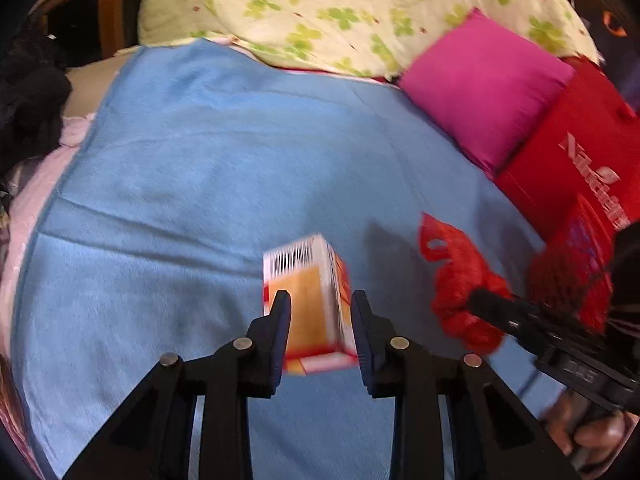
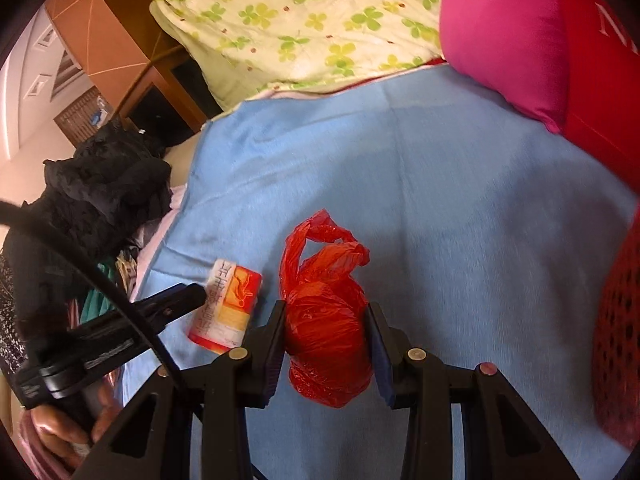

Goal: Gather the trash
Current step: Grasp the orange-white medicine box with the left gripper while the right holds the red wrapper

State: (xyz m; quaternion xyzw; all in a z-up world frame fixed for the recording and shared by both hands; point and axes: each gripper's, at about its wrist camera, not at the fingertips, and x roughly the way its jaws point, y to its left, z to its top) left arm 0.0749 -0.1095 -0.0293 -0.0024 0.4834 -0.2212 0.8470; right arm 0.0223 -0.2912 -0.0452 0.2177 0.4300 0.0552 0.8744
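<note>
A small orange, red and white carton (image 1: 306, 312) with a barcode sits between the fingers of my left gripper (image 1: 320, 296), which is shut on it just above the blue blanket (image 1: 200, 160). In the right wrist view the same carton (image 2: 228, 312) shows at the left, held by the left gripper (image 2: 192, 294). My right gripper (image 2: 327, 308) is shut on a knotted red plastic bag (image 2: 324, 328), its handles sticking up. From the left wrist view that bag (image 1: 460, 280) hangs to the right of the carton.
A red mesh basket (image 2: 616, 340) stands at the right edge of the bed. A pink pillow (image 1: 480, 92), a red box with white lettering (image 1: 580, 152) and a clover-print quilt (image 1: 340, 8) lie at the back. Black clothes (image 2: 100, 188) are heaped at the left.
</note>
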